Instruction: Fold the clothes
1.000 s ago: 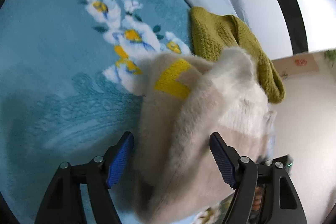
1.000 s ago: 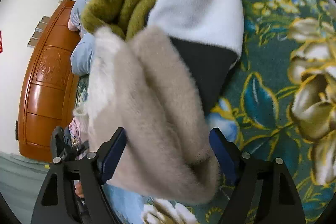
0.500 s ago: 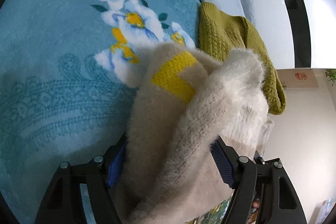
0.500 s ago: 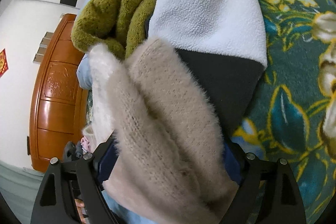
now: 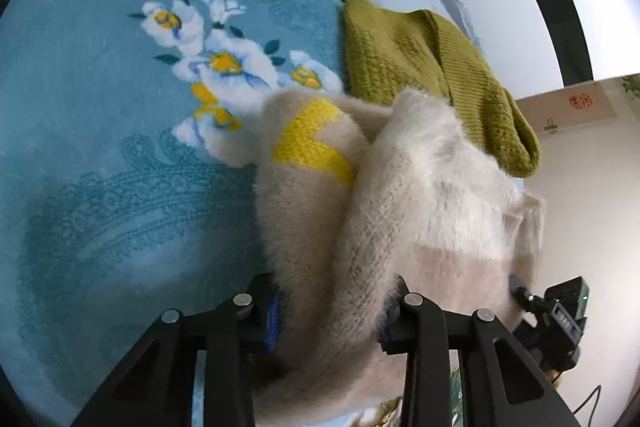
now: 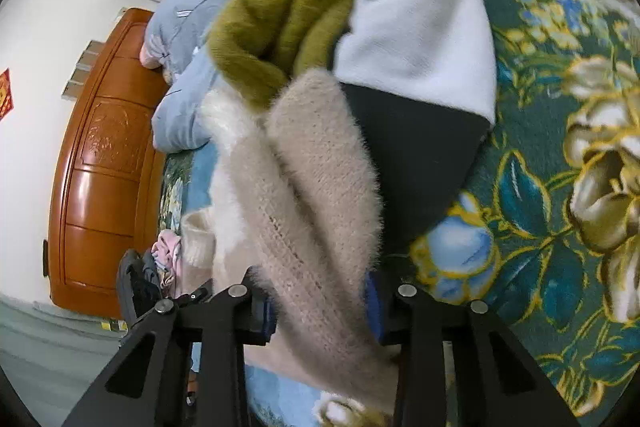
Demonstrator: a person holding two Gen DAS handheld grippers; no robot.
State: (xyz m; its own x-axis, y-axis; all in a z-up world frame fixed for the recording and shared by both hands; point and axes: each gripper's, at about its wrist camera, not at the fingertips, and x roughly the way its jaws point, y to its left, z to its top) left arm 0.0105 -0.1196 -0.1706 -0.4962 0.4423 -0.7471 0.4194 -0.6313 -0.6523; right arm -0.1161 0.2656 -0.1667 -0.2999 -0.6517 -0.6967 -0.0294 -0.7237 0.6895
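A fuzzy beige sweater [image 5: 400, 211] with a yellow patch is bunched up over a blue floral blanket [image 5: 100, 147]. My left gripper [image 5: 332, 311] is shut on a thick fold of it. In the right wrist view the same sweater [image 6: 312, 195] runs between the fingers of my right gripper [image 6: 320, 307], which is shut on it. The fingertips of both grippers are buried in the fluff.
An olive green knit [image 5: 432, 67] lies just beyond the sweater, also in the right wrist view [image 6: 280, 15]. A white and black fleece garment [image 6: 420, 67] lies on the green floral cover [image 6: 560, 147]. A wooden headboard [image 6: 104, 163] and pale blue quilt [image 6: 180, 99] stand left.
Both grippers have closed from open onto the beige sweater, which now sits gathered between the fingers of each.
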